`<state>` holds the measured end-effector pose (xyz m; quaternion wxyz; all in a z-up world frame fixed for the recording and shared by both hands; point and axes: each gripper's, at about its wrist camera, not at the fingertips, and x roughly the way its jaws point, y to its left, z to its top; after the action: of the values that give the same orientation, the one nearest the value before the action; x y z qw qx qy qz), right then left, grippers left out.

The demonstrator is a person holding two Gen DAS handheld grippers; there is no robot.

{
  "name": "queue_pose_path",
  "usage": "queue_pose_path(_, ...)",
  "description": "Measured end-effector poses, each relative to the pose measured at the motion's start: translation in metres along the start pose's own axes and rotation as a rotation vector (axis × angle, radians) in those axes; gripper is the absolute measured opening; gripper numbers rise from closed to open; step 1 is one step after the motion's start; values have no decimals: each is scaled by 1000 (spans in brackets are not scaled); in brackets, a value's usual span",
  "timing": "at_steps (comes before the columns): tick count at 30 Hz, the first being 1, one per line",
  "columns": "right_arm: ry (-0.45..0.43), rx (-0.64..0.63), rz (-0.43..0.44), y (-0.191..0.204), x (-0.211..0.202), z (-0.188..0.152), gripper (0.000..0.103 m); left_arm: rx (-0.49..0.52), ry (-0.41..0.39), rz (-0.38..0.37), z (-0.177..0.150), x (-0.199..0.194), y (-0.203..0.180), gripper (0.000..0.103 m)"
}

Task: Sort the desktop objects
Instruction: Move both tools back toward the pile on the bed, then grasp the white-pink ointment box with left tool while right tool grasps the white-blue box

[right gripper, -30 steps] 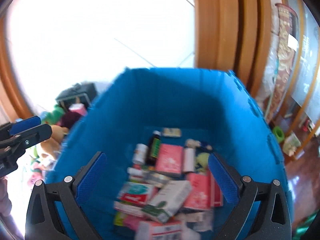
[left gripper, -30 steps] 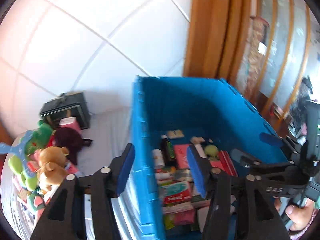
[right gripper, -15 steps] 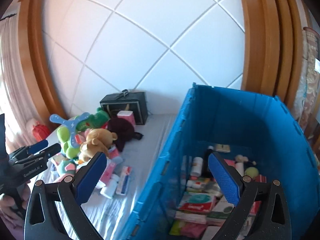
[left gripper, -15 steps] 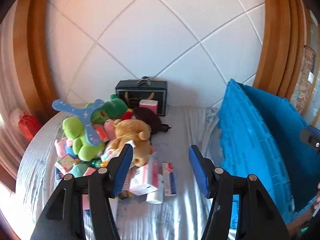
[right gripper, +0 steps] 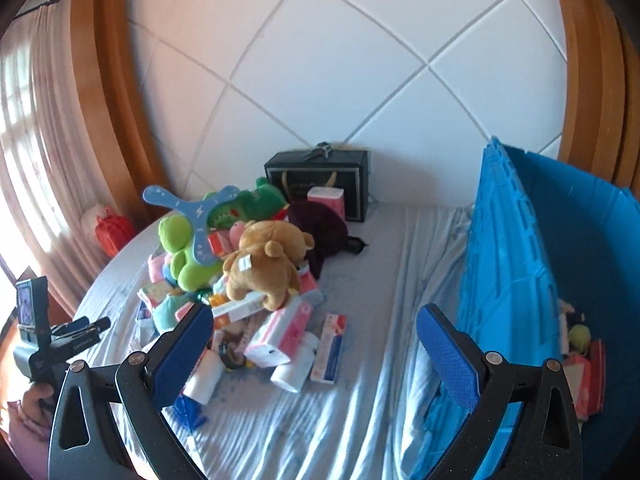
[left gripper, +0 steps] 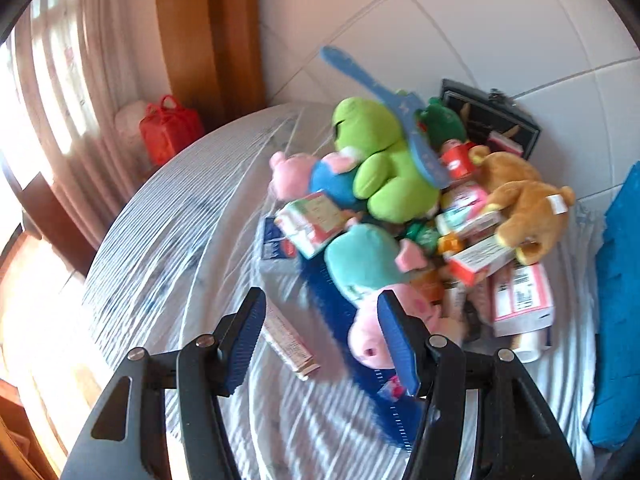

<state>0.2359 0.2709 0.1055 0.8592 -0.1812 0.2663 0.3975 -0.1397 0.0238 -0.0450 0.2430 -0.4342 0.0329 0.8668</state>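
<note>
Desktop objects remain heaped on the cloth-covered table [right gripper: 360, 360], to the left of the blue crate [right gripper: 508, 264] and well apart from it. I note a change over the last second: both wrist cameras, which were then looking down into the crate, have swung left to the pile, and the left one has closed in on it. I read this as the end of one drop-off and the start of the next pick. My left gripper [left gripper: 320, 340] hangs low over the near edge of the pile, jaws moderately wide and holding nothing, with a pink pig plush [left gripper: 370, 342] just in front of its right finger and a slim pink carton [left gripper: 290, 342] lying between the fingers' line of approach. My right gripper [right gripper: 312, 356] sits farther back, jaws wide and empty, framing the boxes [right gripper: 280, 336] at the pile's front. Contents of the pile include a brown bear plush [right gripper: 264, 264], a green plush [right gripper: 184, 248], a blue boomerang [right gripper: 192, 212] and assorted medicine cartons. Behind stands a black gift bag [right gripper: 320, 176] with a pink box [right gripper: 326, 196] in front of it. Inside the crate I can see only a corner: red-pink cartons [right gripper: 580, 376] and a small yellow-green ball [right gripper: 579, 335]; the rest is hidden by its wall. My judgement: sorting is partly done, with much of the pile outstanding.
</note>
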Motion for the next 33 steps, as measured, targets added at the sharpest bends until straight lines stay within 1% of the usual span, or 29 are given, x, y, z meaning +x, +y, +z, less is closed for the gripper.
queue_pose_path(3,70,32,-14,3,32,-20,103,-43,74,53,-19,38,32,57)
queue_pose_path(4,103,48,-23,2,43,-27,103,-61,106,51,-25,51,40,57)
queue_pose_path(8,202,88,-64,-7,77,-53,103,-94,179,25,-41,92,56,57)
queue_pose_path(11,265,96,-103,-12,100,-68,103,-105,203,0,-42,113,51,57)
queue_pose_path(12,295,164,-146,-15,107,-73,103,-106,207,-8,-41,119,49,57)
queue_pose_path(17,396,188,-175,-29,147,-91,103,-112,259,-12,-37,154,37,57)
queue_pose_path(19,419,182,-197,-32,163,-94,103,-112,286,-21,-37,164,34,57)
queue_pose_path(21,431,190,-202,-35,177,-94,103,-96,305,-15,-37,173,30,57)
queue_pose_path(22,438,201,-199,-38,186,-95,103,-76,286,-3,-35,174,27,57)
queue_pose_path(23,446,211,-201,-40,194,-95,103,-52,286,-5,-34,176,23,57)
queue_pose_path(24,454,221,-205,-43,203,-96,103,-33,285,-3,-33,178,20,55)
queue_pose_path(25,462,230,-210,-45,212,-96,103,-16,274,6,-32,178,17,44)
queue_pose_path(26,472,238,-214,-48,221,-97,103,4,263,2,-30,178,14,38)
queue_pose_path(28,495,257,-217,-54,237,-99,103,27,265,-23,-28,180,10,31)
queue_pose_path(29,507,262,-215,-56,244,-99,102,34,260,-27,-27,181,8,31)
queue_pose_path(30,520,260,-216,-57,251,-100,100,43,255,-28,-26,180,8,31)
queue_pose_path(31,537,251,-220,-57,257,-100,87,46,250,-29,-26,181,8,31)
queue_pose_path(32,551,250,-211,-56,262,-101,70,45,248,-33,-25,183,7,31)
queue_pose_path(33,567,257,-189,-55,267,-102,64,44,248,-37,-22,185,6,31)
